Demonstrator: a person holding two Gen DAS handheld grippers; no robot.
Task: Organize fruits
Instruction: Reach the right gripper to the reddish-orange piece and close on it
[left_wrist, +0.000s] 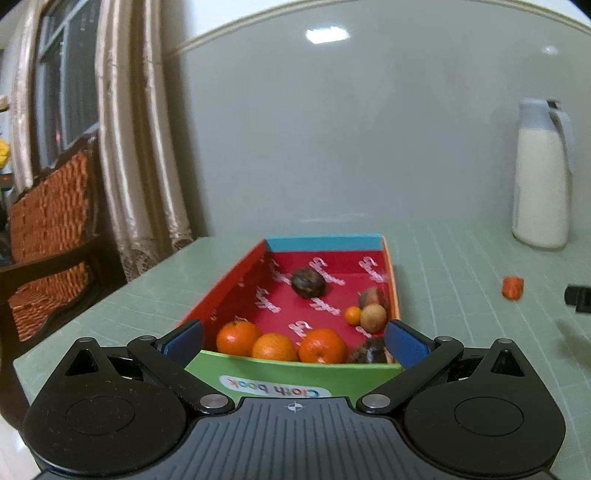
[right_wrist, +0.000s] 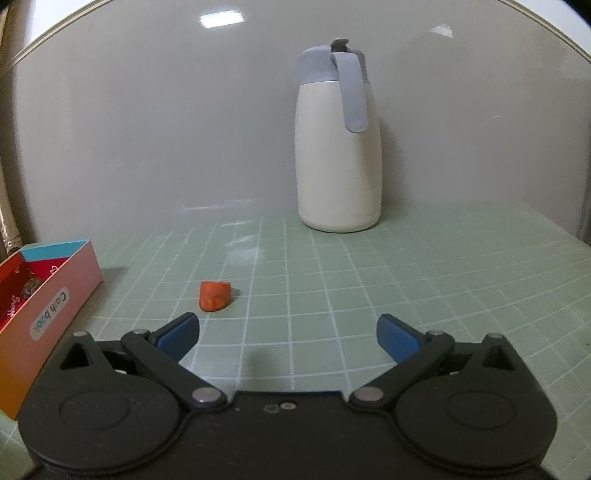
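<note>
Cardboard makes the box (left_wrist: 236, 284), which lies on the green gridded surface (left_wrist: 461, 258) with a red printed floor and thin walls. In the left wrist view it fills the centre, and the left gripper (left_wrist: 294, 341) hovers at its near green wall, its blue fingers (left_wrist: 183, 339) spread wide and grasping nothing.

Inside the box, three oranges (left_wrist: 275, 345) sit in a row against the near wall, at about 6 o'clock of the floor. They look firm, with a slightly rough skin, so the fingers can close across the widest part without slipping. A dark round fruit (left_wrist: 308, 282) rests alone toward 12 o'clock. At 3 o'clock a small cluster lies touching: a tiny orange fruit (left_wrist: 352, 315), a tan round fruit (left_wrist: 373, 317) and a reddish one (left_wrist: 371, 297) behind. Another dark fruit (left_wrist: 369, 352) sits in the near right corner. These small ones are probably light and could roll.

Further right, a small orange-red piece (right_wrist: 215, 295) lies alone on the surface, well apart from the box. In the right wrist view it is at about 11 o'clock from the right gripper (right_wrist: 288, 334), whose fingers (right_wrist: 397, 338) are also spread and empty. The piece looks soft and irregular, so I judge a gentle hold across its short sides is safest. A white jug (right_wrist: 338, 162) stands upright at 12 o'clock.
</note>
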